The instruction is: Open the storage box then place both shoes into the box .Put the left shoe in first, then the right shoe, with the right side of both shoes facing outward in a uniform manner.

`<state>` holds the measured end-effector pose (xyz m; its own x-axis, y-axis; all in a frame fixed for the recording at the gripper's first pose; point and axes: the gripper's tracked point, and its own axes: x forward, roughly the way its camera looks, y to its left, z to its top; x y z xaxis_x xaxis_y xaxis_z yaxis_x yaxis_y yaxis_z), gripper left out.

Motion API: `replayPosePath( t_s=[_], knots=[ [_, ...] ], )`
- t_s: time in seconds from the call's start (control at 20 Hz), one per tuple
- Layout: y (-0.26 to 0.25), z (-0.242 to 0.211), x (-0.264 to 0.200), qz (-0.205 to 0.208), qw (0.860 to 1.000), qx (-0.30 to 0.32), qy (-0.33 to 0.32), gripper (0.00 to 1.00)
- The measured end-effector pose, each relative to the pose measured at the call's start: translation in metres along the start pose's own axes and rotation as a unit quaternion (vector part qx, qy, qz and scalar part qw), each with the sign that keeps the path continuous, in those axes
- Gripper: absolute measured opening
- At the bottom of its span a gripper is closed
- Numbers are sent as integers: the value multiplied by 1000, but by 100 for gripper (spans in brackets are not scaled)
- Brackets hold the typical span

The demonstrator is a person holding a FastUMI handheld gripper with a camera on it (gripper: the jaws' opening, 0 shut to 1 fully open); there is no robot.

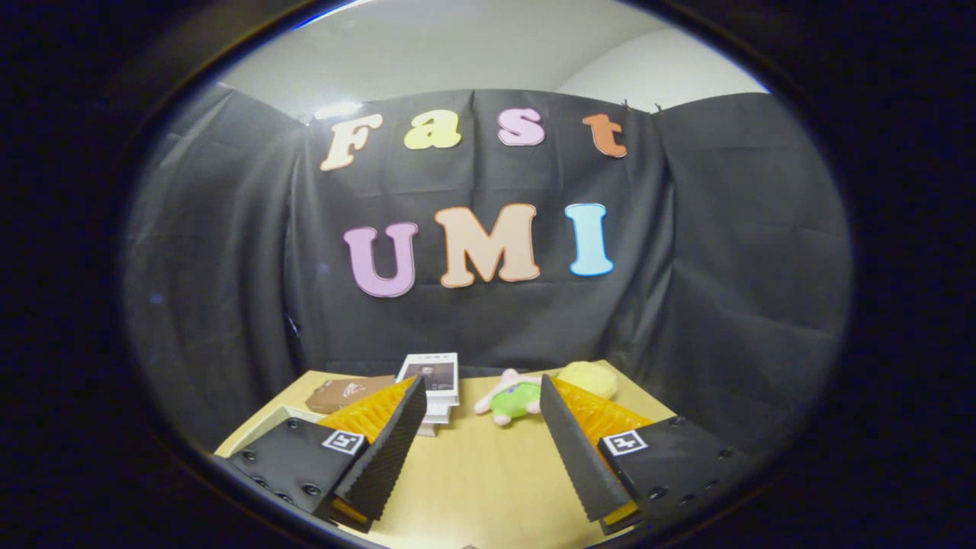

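My gripper [482, 390] is open, its two fingers spread wide over a bare stretch of the light wooden table [473, 480]. Nothing lies between the fingers. A sliver of a pale box edge [276, 418] peeks out behind the left finger; what it belongs to I cannot tell.
Beyond the fingers, near the table's far edge, lie a brown flat box [341, 393], a stack of white books [433, 381], a small pink and green plush toy [512, 399] and a yellow plush [591, 377]. Black cloth walls close the booth behind and at both sides.
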<state>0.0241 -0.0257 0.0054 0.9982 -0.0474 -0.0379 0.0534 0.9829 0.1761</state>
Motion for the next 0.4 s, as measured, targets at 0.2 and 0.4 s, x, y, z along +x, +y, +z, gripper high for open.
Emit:
replayPosePath(
  t_s=[0.2, 0.4],
  knots=[
    [3, 4, -7, 15, 1000, 3, -13, 97],
    [7, 2, -9, 23, 1000, 8, -8, 97]
  ],
)
